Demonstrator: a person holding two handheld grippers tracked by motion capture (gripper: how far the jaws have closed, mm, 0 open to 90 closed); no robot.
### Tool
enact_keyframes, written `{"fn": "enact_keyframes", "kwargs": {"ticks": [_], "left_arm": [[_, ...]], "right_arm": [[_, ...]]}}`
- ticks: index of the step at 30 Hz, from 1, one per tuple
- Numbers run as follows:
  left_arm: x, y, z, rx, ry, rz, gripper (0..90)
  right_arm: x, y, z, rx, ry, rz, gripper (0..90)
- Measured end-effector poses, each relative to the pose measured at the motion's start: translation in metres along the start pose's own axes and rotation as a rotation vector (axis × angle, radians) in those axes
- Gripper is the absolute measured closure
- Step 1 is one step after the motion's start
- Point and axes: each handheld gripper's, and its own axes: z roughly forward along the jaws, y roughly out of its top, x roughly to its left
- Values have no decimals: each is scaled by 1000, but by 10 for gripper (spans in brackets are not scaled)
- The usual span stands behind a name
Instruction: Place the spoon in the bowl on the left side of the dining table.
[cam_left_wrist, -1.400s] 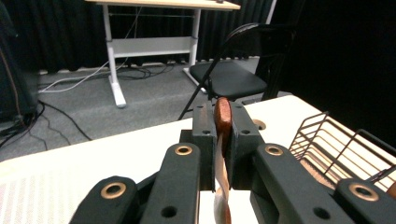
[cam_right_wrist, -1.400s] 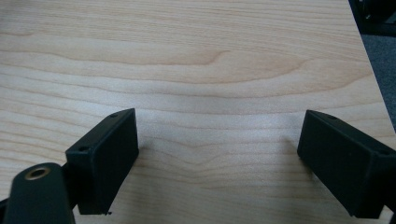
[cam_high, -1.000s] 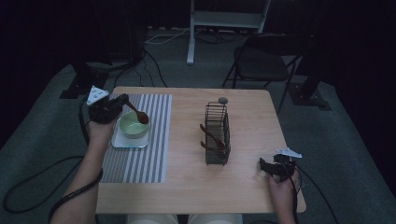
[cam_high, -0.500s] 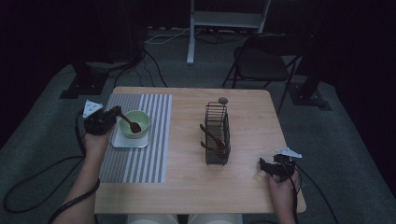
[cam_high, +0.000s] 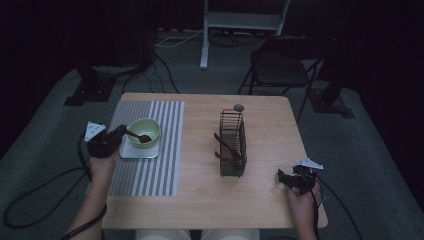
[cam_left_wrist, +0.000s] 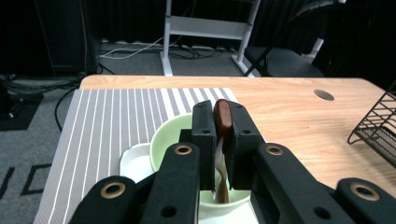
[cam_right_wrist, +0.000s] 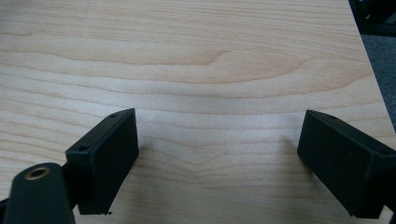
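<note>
My left gripper is shut on a brown wooden spoon, whose far end reaches over the pale green bowl. In the left gripper view the spoon stands pinched between the two jaws, above the bowl. The bowl sits on a small white tray on the striped placemat. My right gripper rests near the table's front right corner. Its jaws stand wide apart over bare wood, with nothing between them.
A black wire rack with brown utensils in it stands mid-table, right of the placemat. A grey round grommet lies behind it. Beyond the table are a folding chair and floor cables. Bare wood lies between rack and right gripper.
My left gripper has come down and toward the near left with the spoon, bringing the spoon's end low over the bowl. The right gripper has not moved.
</note>
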Motion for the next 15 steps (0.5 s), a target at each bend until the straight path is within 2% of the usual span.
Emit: {"fn": "enact_keyframes", "kwargs": {"ticks": [1,2,3,4,5,8,11,15], "left_arm": [[2,-5,-4,-6,0,-27,836],[2,-5,-4,-6,0,-27,835],[4,-11,-8,-5,-4,-52,835],[4,-11,-8,-5,-4,-52,834],[4,-18,-11,0,-20,-63,834],[4,-24,-13,5,-22,-57,833],[6,-32,-18,8,-11,-77,834],[9,-43,-19,23,24,-99,833]], "right_arm": [[0,0,0,0,0,0,118],[0,0,0,0,0,0,118],[0,0,0,1,0,0,118],[0,0,0,1,0,0,118],[0,0,0,0,0,0,118],[0,0,0,0,0,0,118],[0,0,0,0,0,0,118],[0,0,0,0,0,0,118]]}}
